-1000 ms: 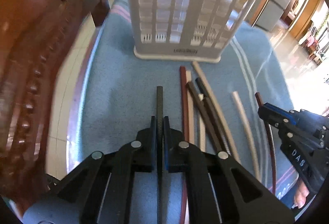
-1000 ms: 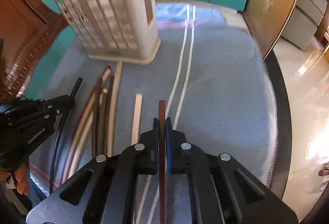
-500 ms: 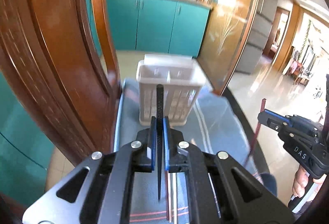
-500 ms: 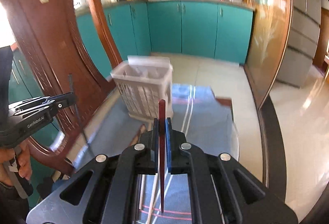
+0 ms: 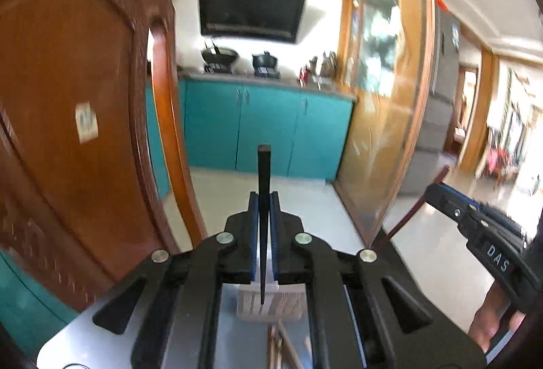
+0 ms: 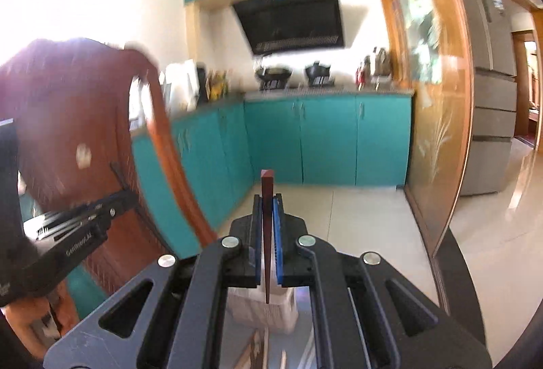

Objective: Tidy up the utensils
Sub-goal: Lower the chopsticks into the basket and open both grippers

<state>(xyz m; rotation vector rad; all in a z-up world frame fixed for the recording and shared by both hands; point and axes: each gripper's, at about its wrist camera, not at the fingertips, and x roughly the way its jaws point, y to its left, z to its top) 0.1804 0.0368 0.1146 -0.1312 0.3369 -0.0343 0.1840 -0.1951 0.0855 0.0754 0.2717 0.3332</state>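
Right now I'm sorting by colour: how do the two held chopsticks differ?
The black chopstick sits in the left hand-held gripper; the reddish-brown chopstick sits in the right hand-held gripper. The first is black, the second dark red. Both are slim, square-ended, clamped and poke out past the fingertips, above the white basket.

Left gripper: black angular linkage, silver round screws, blue-edged fingers. Right gripper: same build, white "DAS" lettering.

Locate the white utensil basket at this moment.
In both wrist views the basket sits low at centre, mostly hidden behind each gripper's frame, directly below the black chopstick and red chopstick.
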